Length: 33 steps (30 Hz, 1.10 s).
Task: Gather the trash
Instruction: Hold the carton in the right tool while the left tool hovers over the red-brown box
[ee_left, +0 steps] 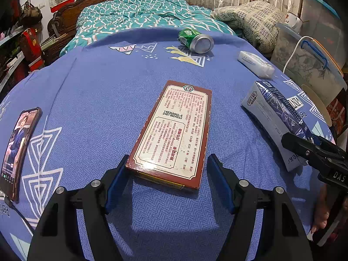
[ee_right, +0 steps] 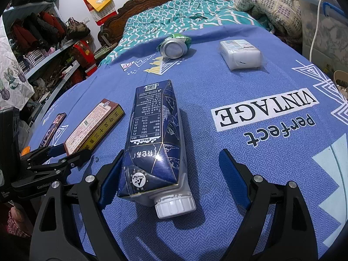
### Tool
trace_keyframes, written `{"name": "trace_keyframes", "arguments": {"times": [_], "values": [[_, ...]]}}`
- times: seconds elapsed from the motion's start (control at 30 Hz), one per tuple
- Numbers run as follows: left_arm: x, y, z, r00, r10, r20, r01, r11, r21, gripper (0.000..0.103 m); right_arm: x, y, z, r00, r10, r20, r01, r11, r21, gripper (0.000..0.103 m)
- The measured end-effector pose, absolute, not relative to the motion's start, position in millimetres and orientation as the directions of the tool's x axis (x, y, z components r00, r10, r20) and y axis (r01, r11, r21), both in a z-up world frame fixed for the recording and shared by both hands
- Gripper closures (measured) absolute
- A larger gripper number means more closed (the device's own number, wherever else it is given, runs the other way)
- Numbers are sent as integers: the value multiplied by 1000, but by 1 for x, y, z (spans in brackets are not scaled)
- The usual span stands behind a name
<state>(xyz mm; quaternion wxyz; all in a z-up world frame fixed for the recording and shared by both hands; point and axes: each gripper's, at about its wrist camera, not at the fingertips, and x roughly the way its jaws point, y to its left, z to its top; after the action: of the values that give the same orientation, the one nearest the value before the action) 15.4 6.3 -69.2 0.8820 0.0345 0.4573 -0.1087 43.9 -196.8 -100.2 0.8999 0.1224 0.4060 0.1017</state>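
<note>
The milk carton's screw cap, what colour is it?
White; the cap shows best in the right wrist view.

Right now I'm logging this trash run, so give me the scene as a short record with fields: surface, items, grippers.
surface: blue patterned bedspread
left gripper: open, fingers either side of the flat red-brown cardboard box
right gripper: open, fingers either side of the dark blue milk carton with white cap
farther back: crushed green drink can, white tissue pack
left edge: smartphone, screen lit
</note>
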Motion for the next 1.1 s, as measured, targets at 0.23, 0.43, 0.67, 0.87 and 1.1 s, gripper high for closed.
{"name": "trace_keyframes", "arguments": {"times": [0.23,0.43,0.67,0.87,1.1], "values": [[15,6,-69,558,-161,-814,223,974,-39,36,44,-197,-100,649,282,-706,-84,949,303,19],[15,6,-69,558,-161,-814,223,974,-39,36,44,-197,-100,649,282,-706,-83,949,303,19],[15,6,-69,558,-162,-814,224,974,-40,36,44,-196,-100,649,282,-707,-83,949,303,19],[14,2,-68,562,-162,-811,232,972,-33,43,44,-196,-100,649,281,-707,-82,950,303,19],[14,-2,-68,561,-176,-809,248,968,-38,44,44,-196,-100,649,281,-707,-82,950,303,19]]}}
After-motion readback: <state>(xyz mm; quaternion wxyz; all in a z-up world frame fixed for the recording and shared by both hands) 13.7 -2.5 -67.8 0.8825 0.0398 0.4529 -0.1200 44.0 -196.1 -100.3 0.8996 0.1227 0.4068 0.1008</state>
